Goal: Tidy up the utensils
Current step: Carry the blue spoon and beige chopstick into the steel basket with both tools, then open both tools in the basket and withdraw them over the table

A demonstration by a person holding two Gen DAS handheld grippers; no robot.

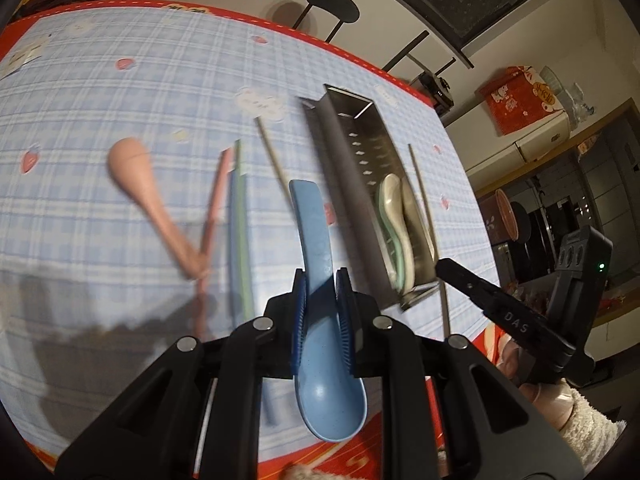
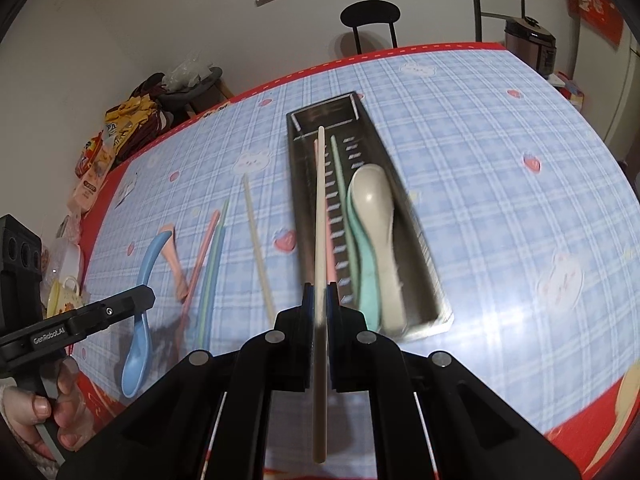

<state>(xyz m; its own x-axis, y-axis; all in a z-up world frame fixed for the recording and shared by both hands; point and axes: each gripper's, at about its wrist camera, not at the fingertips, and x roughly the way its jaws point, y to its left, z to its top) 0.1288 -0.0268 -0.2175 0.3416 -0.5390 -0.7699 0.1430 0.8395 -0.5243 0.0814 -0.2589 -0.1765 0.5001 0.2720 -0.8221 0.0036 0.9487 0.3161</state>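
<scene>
Clearly light and stiff, the blue spoon (image 1: 320,320) looks slick, so its neck is the sensible hold; the left gripper (image 1: 322,280) is clamped narrow there, bowl nearest the camera. Likewise the right gripper (image 2: 320,292) pinches 1 beige chopstick (image 2: 320,240) mid-shaft, over the metal tray (image 2: 424,240) holding 2 spoons.

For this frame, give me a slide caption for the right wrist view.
Right gripper holds a beige chopstick over the metal tray with two spoons inside.
</scene>
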